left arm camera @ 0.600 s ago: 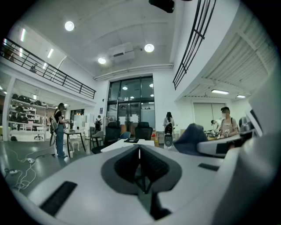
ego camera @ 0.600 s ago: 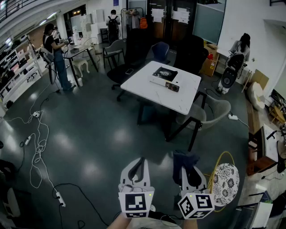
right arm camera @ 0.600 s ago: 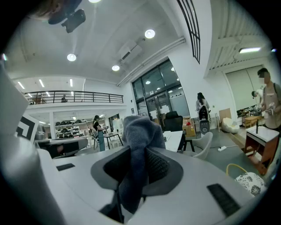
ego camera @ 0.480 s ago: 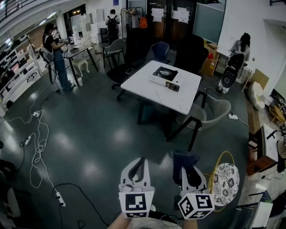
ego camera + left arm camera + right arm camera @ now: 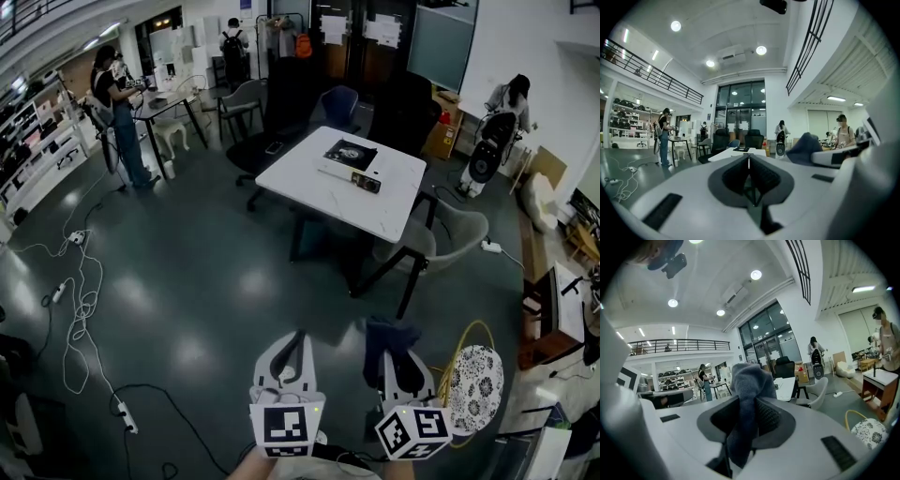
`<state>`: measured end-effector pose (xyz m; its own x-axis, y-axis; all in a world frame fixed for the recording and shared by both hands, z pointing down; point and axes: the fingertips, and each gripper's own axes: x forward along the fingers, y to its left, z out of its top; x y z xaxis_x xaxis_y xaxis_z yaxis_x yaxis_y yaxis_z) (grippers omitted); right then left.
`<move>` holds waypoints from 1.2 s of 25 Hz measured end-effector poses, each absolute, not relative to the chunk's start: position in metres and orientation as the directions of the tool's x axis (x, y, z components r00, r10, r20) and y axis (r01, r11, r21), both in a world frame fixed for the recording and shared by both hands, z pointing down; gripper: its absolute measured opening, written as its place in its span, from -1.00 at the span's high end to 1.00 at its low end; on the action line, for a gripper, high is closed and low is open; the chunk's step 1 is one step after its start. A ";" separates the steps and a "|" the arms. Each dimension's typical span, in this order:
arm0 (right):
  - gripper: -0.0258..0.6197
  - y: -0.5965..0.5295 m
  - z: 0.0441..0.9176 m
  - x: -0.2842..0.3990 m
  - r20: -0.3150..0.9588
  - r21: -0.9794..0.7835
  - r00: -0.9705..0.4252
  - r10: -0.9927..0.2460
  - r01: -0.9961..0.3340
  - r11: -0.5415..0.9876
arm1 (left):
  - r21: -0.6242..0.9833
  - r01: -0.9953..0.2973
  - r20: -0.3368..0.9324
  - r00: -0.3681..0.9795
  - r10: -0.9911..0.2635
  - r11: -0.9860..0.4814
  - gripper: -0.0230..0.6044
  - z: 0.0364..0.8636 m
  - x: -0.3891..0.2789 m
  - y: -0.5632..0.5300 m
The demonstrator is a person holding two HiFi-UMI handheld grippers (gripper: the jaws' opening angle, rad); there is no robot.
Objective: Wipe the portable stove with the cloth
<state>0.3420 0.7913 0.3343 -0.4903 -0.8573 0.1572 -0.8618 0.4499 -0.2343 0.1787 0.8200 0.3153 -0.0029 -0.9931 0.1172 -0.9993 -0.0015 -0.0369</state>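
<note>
1. Cloth (image 5: 748,380): dark blue-grey and soft, with a fleecy nap, bunched into one thick fold. The right gripper (image 5: 747,405) has its fingers clamped tight on it.
2. Its long axis runs along the fingers. A rounded bunch pokes out past the tips, and a narrower tail trails back between the dark ribbed pads.
3. From the head view, the cloth (image 5: 390,334) is a dark lump capping the right gripper (image 5: 394,352), low in the frame over the floor (image 5: 187,281).
4. The left gripper (image 5: 749,162) has smooth white moulded plastic fingers with dark ribbed pads. They are pressed together to a thin seam with nothing between them. In the head view the left gripper (image 5: 292,336) sits just beside the right one.
5. The stove (image 5: 349,169) is a low, flat box on a white rectangular surface (image 5: 305,183), well apart from the cloth. Its long side runs across the head view, dipping slightly rightward. It is too small for finer detail.
6. The floor is dark and glossy, with white cables (image 5: 80,281) looping at the left.
</note>
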 end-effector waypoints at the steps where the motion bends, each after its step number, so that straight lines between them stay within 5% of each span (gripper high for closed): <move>1: 0.61 0.788 0.334 0.341 0.158 -0.234 -0.489 -0.858 -0.862 0.449 | -0.036 -0.999 0.118 -0.002 -0.993 -0.002 0.86 0.315 0.177 0.817; 30: 0.61 0.557 0.314 0.190 0.154 -0.245 -0.436 -0.887 -0.886 0.393 | -0.044 -0.997 0.110 0.056 -0.992 -0.062 0.86 0.296 0.022 0.585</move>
<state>0.1900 0.5566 0.3137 -0.4358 -0.8868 0.1540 -0.8863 0.3930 -0.2450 0.0220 0.5852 0.2958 0.0564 -0.9924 0.1098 -0.9971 -0.0615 -0.0437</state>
